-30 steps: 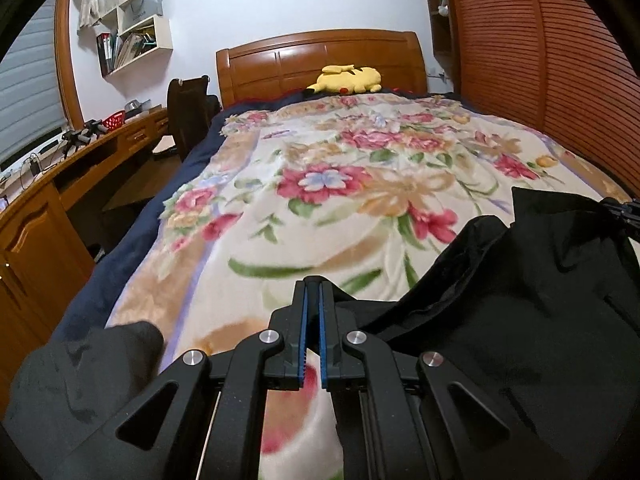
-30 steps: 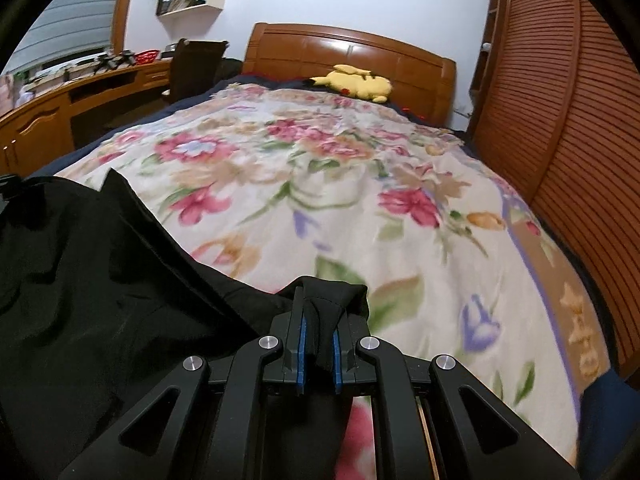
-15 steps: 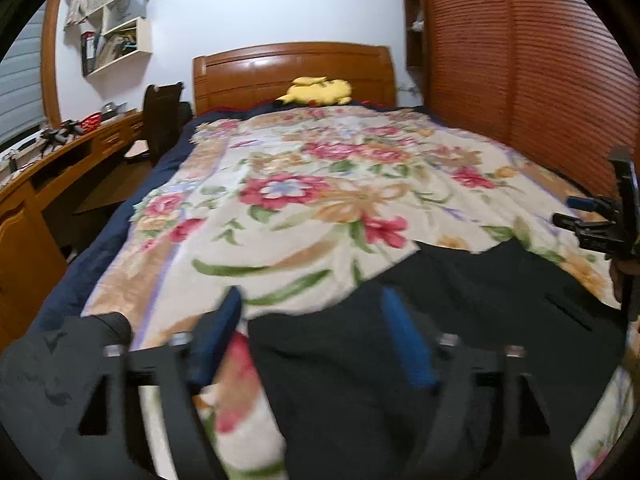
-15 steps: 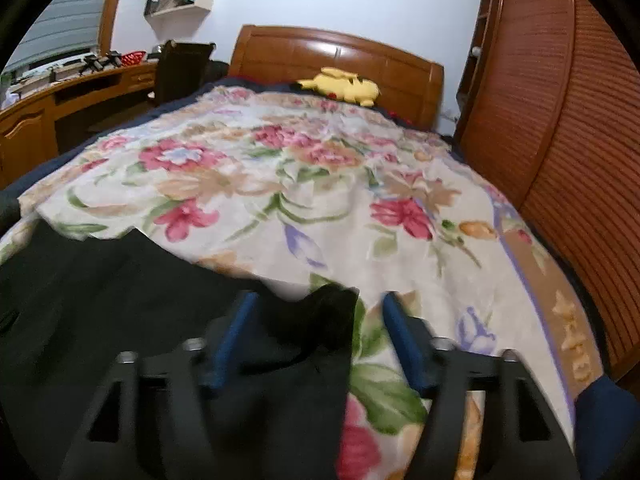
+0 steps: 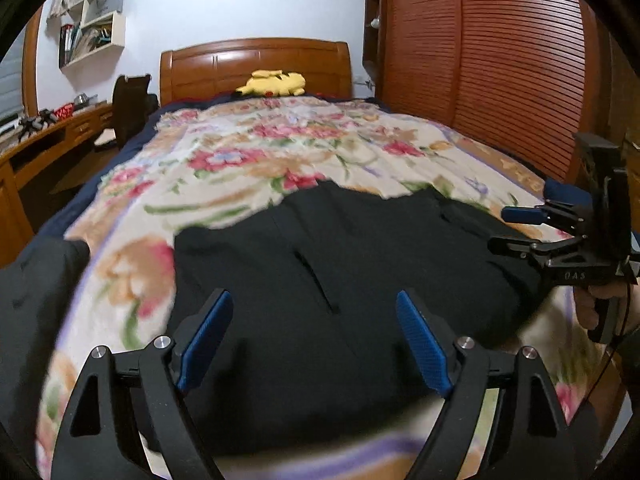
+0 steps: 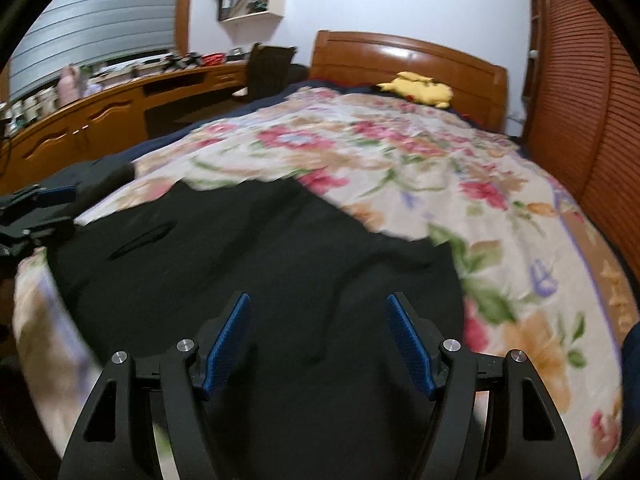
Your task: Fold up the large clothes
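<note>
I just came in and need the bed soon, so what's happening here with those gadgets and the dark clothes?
A person is folding a black garment on the floral blanket, with a hand-held gripper in each hand. Both the left hand-held gripper and the right hand-held gripper are open, holding nothing, above the cloth. The garment lies spread flat at the near end of the bed. Another dark garment waits at the bed's left edge.
</note>
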